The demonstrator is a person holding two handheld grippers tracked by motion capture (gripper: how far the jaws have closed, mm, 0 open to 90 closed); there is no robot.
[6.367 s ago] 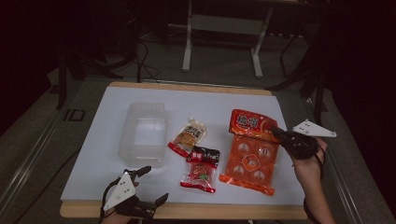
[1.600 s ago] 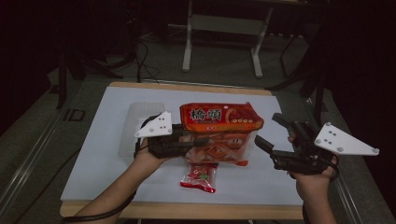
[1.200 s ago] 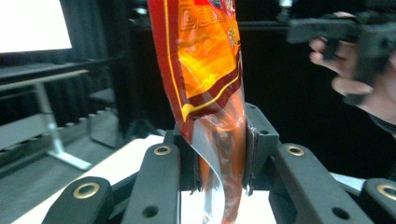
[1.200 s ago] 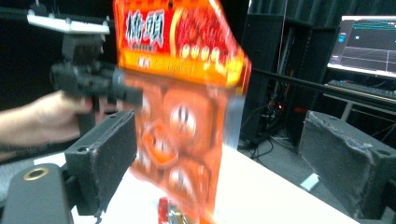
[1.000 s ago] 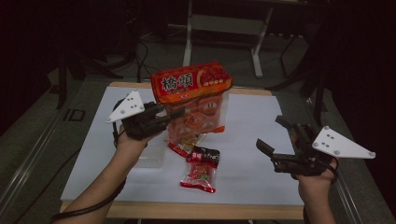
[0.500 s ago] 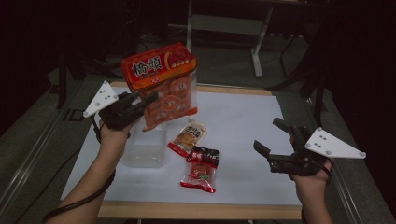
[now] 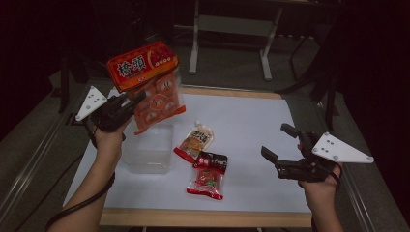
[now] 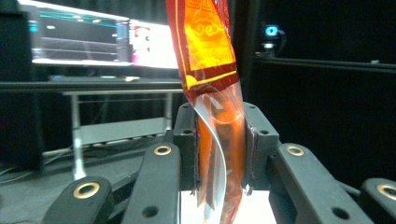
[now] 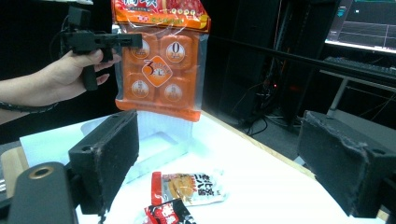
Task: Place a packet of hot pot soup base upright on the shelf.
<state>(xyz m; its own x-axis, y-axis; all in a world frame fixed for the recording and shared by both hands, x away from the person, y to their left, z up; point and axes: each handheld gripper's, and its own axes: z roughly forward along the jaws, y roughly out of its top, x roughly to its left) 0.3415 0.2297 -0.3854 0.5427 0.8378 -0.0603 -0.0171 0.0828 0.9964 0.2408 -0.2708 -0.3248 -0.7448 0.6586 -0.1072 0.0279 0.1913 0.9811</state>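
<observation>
L gripper fingers clamped on edge of orange snack bag, held in air right above clear container on table. R gripper fingers wide apart, holding nothing, well right of container.

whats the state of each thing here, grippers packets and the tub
left gripper: shut on the orange packet's edge, raised
right gripper: open, holding nothing, low over the table
orange packet: hanging in the air above the clear tub
clear tub: upright, open, looks empty
small orange pouch: lying flat
red packet: lying flat
</observation>
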